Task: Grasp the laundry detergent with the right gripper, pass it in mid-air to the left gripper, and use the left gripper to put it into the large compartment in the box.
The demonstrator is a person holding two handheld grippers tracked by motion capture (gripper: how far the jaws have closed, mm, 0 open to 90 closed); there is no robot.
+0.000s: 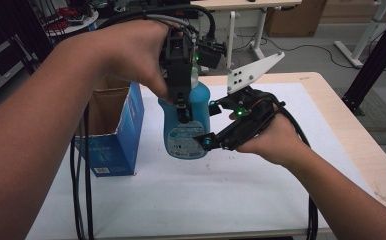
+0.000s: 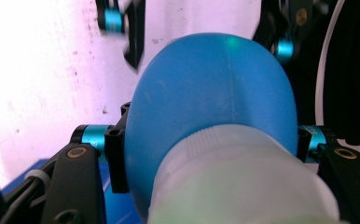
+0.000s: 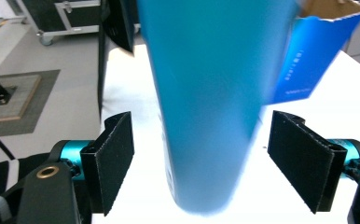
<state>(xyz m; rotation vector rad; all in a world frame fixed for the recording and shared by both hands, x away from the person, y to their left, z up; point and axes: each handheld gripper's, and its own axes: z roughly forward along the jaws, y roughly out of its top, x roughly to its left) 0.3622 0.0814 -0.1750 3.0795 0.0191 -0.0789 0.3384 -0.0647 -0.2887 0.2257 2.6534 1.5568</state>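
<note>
A blue plastic bottle [image 1: 186, 136] with a pale cap stands upright over the white table [image 1: 231, 200]. My left gripper [image 1: 183, 111] comes down from above and is shut on its upper body, just under the shoulder [image 2: 215, 93]. My right gripper [image 1: 209, 125] reaches in from the right at the bottle's lower half. In the right gripper view its pads [image 3: 115, 161] stand wide open on either side of the bottle [image 3: 211, 93] without touching it. Whether the bottle's base rests on the table I cannot tell.
An open blue carton [image 1: 113, 135] stands to the left of the bottle, close to it, and appears behind the bottle in the right gripper view as a blue carton [image 3: 308, 60]. Cables hang off the table's left front. Desk legs and floor lie beyond the far edge.
</note>
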